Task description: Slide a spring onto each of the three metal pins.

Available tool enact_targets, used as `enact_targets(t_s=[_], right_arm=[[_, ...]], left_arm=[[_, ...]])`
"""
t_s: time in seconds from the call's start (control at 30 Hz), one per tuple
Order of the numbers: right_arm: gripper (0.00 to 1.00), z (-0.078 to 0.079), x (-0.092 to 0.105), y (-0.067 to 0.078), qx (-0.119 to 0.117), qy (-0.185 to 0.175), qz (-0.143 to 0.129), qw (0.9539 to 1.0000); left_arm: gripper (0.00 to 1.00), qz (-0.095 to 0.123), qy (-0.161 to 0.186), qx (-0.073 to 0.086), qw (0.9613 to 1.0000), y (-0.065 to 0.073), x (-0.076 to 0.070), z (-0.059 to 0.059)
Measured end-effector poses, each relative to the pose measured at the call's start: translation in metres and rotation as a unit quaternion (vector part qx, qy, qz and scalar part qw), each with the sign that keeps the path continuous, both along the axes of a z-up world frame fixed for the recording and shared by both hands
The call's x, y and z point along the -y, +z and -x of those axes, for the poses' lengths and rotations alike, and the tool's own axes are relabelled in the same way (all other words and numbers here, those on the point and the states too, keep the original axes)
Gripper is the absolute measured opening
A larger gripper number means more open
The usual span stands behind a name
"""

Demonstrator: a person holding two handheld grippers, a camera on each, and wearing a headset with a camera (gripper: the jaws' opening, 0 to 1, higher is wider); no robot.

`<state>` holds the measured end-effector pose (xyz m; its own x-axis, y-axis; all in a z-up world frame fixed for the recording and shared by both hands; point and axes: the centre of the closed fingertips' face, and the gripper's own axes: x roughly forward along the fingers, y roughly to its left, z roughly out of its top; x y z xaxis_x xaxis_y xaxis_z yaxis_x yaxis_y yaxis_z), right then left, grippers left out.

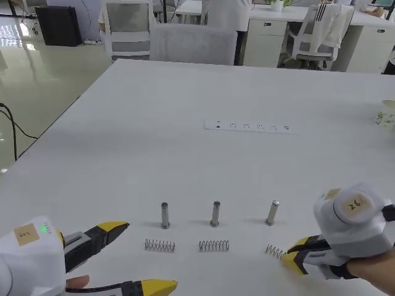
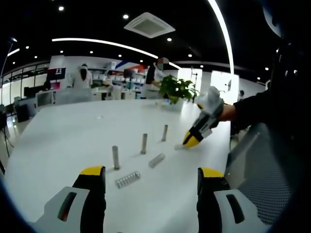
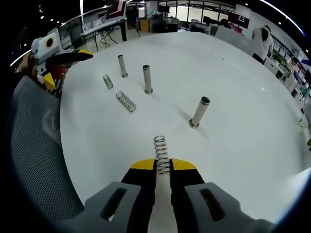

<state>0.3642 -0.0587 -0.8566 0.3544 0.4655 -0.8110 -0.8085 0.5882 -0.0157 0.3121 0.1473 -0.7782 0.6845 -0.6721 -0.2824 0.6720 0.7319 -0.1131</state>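
Spring (image 3: 161,145) lies on the white table (image 1: 247,92) near the right-hand pin (image 3: 200,110), one end pinched by the right gripper (image 3: 164,164); left gripper (image 2: 151,171) hangs jaws apart. Gripped so near its tip, it could sag or flick free when lifted

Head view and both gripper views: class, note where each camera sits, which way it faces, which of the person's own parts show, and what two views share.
Head view: on the headset, facing forward and down at the table; left gripper and right gripper show below.
Left gripper view: on the left gripper, facing along its open jaws toward the pins.
Right gripper view: on the right gripper, facing along jaws shut on a spring.
Shared: all three pins.
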Motion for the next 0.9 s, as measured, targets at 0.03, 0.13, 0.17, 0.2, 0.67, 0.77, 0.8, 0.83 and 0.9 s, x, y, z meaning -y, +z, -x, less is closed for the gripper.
enact_targets(t_s=[0.03, 0.13, 0.17, 0.2, 0.67, 0.77, 0.8, 0.83, 0.9], right_arm=[[0.08, 0.0001, 0.0005, -0.0012, 0.000, 0.001, 0.002, 1.0000], [0.08, 0.0008, 0.0015, -0.0037, -0.003, 0.002, 0.004, 1.0000], [0.08, 0.0010, 0.0020, -0.0046, -0.005, 0.002, 0.006, 1.0000], [0.08, 0.0014, 0.0025, -0.0054, -0.005, 0.002, 0.007, 1.0000], [0.08, 0.0016, 0.0022, -0.0067, 0.002, 0.008, 0.015, 0.9999], [0.07, 0.0026, 0.0013, -0.0053, -0.001, 0.005, 0.012, 0.9999], [0.07, 0.0025, 0.0007, -0.0041, 0.001, 0.006, 0.012, 0.9999], [0.07, 0.0025, 0.0004, -0.0033, 0.001, 0.006, 0.012, 0.9999], [0.07, 0.0024, -0.0017, -0.0002, 0.003, 0.007, 0.008, 0.9999]], left_arm=[[0.73, 0.000, 0.000, 0.000, 1.0000, -0.0003, 0.0000, 0.0000], [0.73, 0.000, 0.000, -0.001, 1.0000, -0.0009, 0.0001, 0.0000], [0.73, 0.000, 0.000, -0.001, 1.0000, -0.0009, 0.0001, 0.0000], [0.73, 0.000, 0.000, -0.001, 1.0000, -0.0008, 0.0003, 0.0000], [0.73, 0.000, -0.003, 0.000, 1.0000, -0.0002, 0.0020, 0.0011], [0.73, -0.001, -0.004, 0.001, 1.0000, 0.0003, 0.0022, 0.0014], [0.73, -0.002, -0.005, 0.001, 1.0000, 0.0004, 0.0023, 0.0015], [0.73, -0.002, -0.006, 0.001, 1.0000, 0.0004, 0.0025, 0.0016], [0.73, -0.004, -0.009, 0.000, 1.0000, 0.0002, 0.0034, 0.0022]])
